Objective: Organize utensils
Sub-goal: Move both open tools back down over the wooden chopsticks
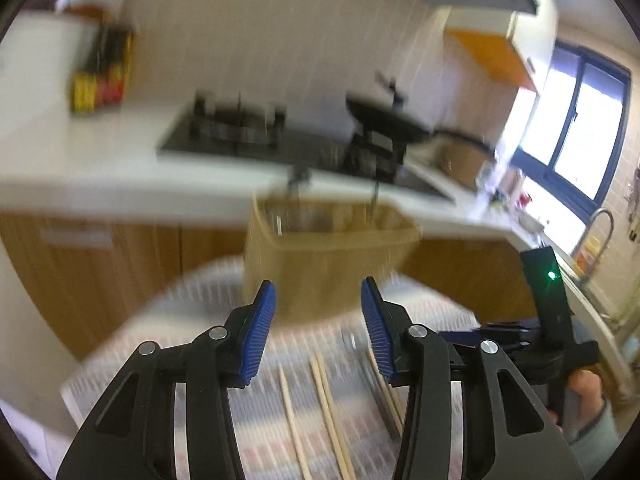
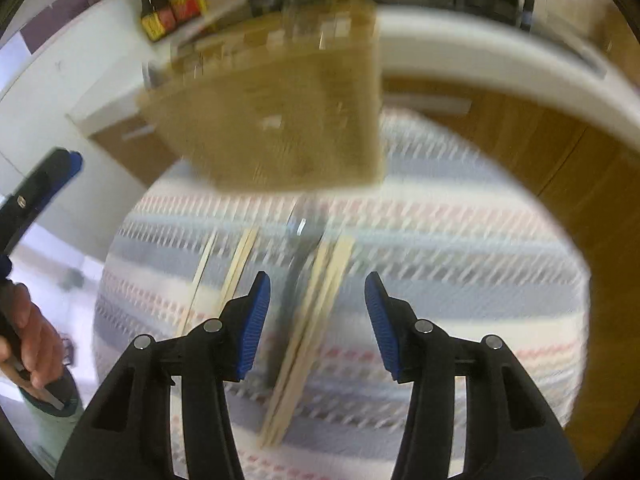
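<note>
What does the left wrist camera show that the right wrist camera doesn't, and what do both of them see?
Only the left wrist view shows the window, the faucet and the black pan on the stove. Only the right wrist view shows the metal spoon clearly, lying between chopsticks, and the person's hand on the left gripper's handle. Both show the woven basket, loose chopsticks on the striped cloth, sauce bottles, and open, empty blue-padded fingers: left gripper, right gripper.

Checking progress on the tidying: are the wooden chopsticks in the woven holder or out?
Out: wooden chopsticks lie flat on the striped cloth, in front of the tan woven holder.
</note>
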Demonstrator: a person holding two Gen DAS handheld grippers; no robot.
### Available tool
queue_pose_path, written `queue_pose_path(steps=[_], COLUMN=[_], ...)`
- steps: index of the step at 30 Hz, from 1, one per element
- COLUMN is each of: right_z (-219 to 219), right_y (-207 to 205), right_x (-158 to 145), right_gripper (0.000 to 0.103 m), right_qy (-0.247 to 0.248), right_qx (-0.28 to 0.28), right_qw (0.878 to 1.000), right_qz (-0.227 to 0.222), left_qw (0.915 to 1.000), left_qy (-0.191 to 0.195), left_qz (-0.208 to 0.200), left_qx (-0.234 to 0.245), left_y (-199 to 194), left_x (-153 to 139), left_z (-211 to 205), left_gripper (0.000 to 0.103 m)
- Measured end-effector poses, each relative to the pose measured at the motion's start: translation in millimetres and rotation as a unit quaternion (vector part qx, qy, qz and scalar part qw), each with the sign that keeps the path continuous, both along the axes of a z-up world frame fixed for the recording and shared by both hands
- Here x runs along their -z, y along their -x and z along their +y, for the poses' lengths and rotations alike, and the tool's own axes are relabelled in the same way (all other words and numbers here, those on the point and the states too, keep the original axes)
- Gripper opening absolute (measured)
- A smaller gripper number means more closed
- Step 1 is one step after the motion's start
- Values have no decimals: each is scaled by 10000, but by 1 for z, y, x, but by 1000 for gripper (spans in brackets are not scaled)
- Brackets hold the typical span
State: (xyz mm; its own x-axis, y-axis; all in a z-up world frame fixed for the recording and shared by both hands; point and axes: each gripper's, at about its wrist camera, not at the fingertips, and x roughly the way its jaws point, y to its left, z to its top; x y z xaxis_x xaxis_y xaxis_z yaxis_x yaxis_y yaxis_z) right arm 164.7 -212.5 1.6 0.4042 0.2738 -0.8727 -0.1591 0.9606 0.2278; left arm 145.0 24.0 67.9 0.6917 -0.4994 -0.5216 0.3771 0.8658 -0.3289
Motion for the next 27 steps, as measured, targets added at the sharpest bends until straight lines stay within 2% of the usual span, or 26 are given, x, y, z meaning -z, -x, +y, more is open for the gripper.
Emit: queue_pose_path(steps=[3, 6, 9, 10, 14, 16, 20, 22, 27], right_z=[3, 2, -5, -7, -5, -2, 0, 6, 23], right_y=[5, 7, 3, 2, 3, 1, -3, -2, 8], right_x=[12, 19, 34, 38, 45, 49, 58, 57, 59], right_gripper=[46, 46, 45, 43, 25, 22, 20, 15, 14], right_qy=[-87, -277, -835, -729, -429, -244, -310, -59, 529], right_qx=[86, 150, 209, 354, 506, 618, 745, 714, 575], right_qw=[9995, 9985, 9930, 9931, 9944, 9947, 9932, 9946, 9948], right_qz=[299, 451, 804, 852, 822, 787, 838, 749, 657], left_qw=[9984, 9929, 9855, 9837, 9823, 9820, 9803, 9793, 9728], left_qy=[-259, -457, -162, -41, -177, -432, -680, -777, -1117], left_qz=[494, 1066, 1595, 1698, 1815, 1803, 1824, 1837, 1956], left_qx=[106, 255, 551, 584, 432, 354, 346, 342, 544], left_y=[-1, -4, -8, -8, -7, -7, -7, -8, -11], left_x=[20, 44, 65, 70, 87, 92, 99, 100, 109], left_z=[-3, -7, -5, -3, 0, -1, -7, -9, -15], left_gripper=[41, 41, 41, 41, 41, 41, 41, 41, 41])
